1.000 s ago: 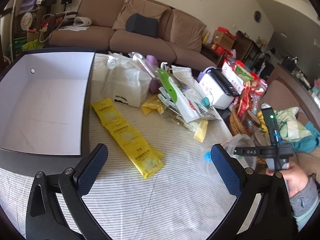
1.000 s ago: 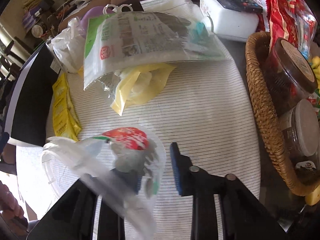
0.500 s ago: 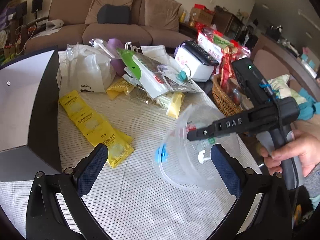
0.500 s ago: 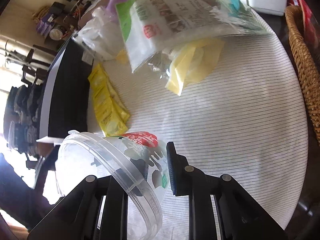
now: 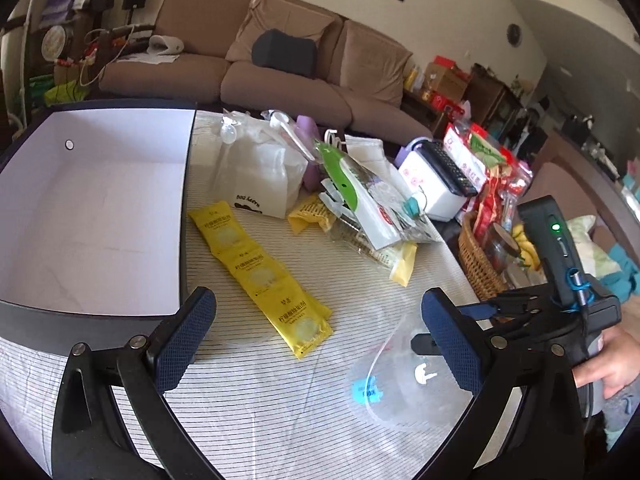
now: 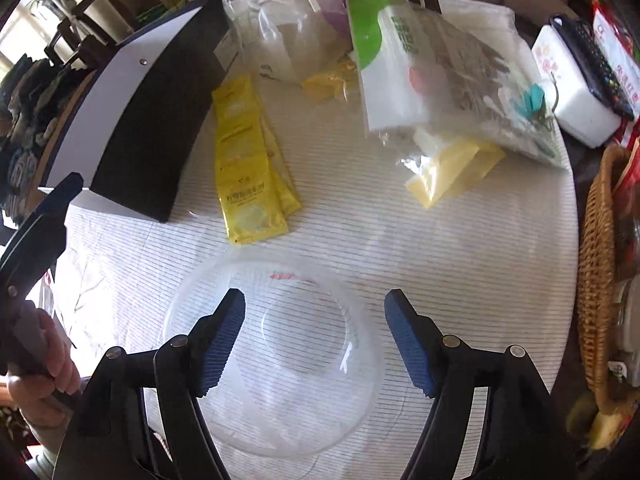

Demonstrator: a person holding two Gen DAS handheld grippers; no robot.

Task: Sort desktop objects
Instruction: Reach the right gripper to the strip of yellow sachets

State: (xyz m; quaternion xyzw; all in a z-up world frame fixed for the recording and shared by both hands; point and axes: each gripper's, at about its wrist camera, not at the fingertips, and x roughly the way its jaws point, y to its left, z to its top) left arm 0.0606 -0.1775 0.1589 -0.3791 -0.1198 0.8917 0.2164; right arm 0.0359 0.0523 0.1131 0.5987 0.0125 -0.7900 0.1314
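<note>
Right wrist view: right gripper (image 6: 314,336), jaws just opened wide, pads clear of 1 clear plastic bowl (image 6: 276,364) resting upright on striped tablecloth (image 6: 400,248). Left gripper (image 5: 318,344): jaws spread, nothing held, near dark box (image 5: 92,208).

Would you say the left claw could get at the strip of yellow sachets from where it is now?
Probably yes. The left claw stands open and holds nothing, and the yellow sachets lie flat on bare tablecloth just ahead of it. The clear bowl sits off to the side.
</note>
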